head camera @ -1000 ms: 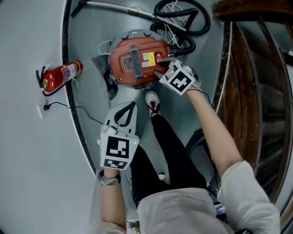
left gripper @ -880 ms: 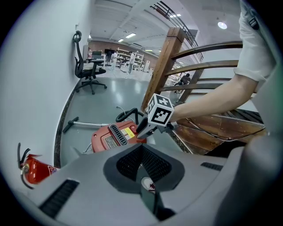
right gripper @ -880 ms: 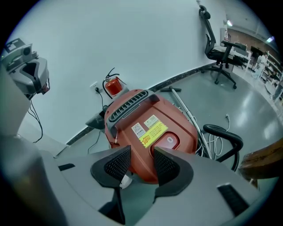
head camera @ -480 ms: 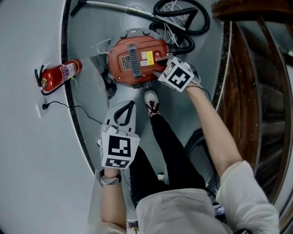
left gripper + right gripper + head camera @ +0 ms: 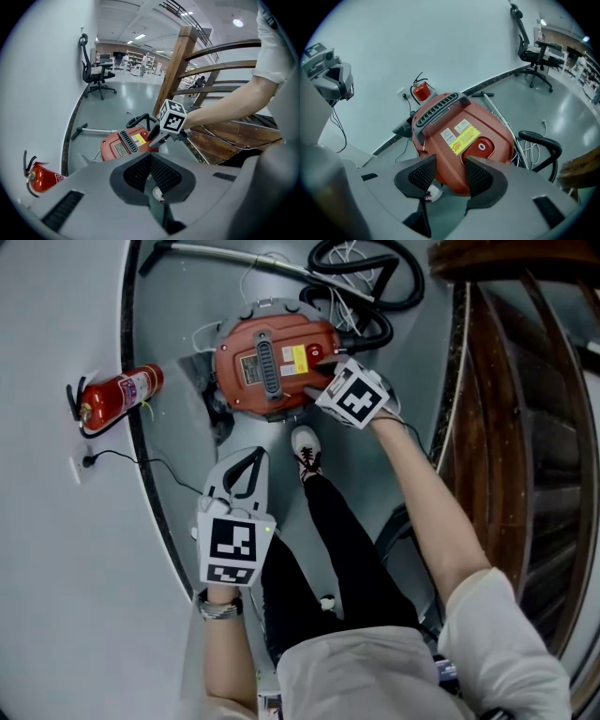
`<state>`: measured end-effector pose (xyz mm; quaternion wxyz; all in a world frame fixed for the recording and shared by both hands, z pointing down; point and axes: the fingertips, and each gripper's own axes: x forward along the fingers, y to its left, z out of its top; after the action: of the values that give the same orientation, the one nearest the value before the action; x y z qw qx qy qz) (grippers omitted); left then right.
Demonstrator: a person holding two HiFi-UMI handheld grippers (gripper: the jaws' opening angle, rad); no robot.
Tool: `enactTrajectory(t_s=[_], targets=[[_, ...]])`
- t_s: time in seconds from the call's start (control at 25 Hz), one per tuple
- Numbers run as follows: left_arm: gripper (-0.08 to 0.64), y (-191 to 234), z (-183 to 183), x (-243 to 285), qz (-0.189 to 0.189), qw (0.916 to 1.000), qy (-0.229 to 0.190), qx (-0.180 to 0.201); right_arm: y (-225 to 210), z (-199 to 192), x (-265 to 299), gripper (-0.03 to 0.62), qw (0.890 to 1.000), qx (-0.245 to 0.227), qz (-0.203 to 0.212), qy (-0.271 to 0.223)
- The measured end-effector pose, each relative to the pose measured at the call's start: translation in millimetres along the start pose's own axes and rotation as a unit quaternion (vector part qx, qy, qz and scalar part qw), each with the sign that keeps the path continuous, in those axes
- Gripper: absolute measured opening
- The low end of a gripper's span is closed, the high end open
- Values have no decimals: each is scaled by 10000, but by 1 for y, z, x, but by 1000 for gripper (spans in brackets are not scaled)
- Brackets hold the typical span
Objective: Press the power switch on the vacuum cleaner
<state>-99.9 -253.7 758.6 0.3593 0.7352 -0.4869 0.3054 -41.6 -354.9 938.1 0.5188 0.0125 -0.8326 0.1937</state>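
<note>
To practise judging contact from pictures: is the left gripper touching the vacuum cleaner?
Apart. The head view shows bare floor between the left gripper and the vacuum cleaner.

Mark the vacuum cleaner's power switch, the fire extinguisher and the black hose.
power switch [image 5: 481, 146], right gripper view, centre of the red oval button.
fire extinguisher [image 5: 119, 396], head view, middle of its red cylinder.
black hose [image 5: 540, 137], right gripper view, top of the loop.
</note>
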Motion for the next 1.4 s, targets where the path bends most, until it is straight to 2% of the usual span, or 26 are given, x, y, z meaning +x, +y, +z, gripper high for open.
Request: enactTrajectory(t_s=[0.24,0.44,0.48,0.8,1.08,1.16,1.24,1.4], targets=[[0,-9,7,-5,-32,10000,-83,2,-2,2,0,207,9989,256,-220,-326],[0,-12,11,-14,6,9998,-170,75,-2,0,-1,217,9982,468,-146,-347],[0,-14,12,-16,-12,9997,-218,97,-2,0,-6,232,9979,486,-163,-405],[0,-16,15,-42,-45,9982,-368,470,-2,-7,-43,230,9932,623,-666,-727],[0,-14,16,-75,110,9976,-466,508,16,11,-78,228,9908,682,-661,-960],[0,-15,18,-84,137,9973,-528,496,23,16,-91,210,9906,604,-710,-1004],[0,-17,22,-93,160,9969,-597,484,28,21,-104,122,9900,504,-788,-1055],[0,-22,28,-110,172,9959,-675,578,44,31,-129,82,9890,332,-921,-1112]])
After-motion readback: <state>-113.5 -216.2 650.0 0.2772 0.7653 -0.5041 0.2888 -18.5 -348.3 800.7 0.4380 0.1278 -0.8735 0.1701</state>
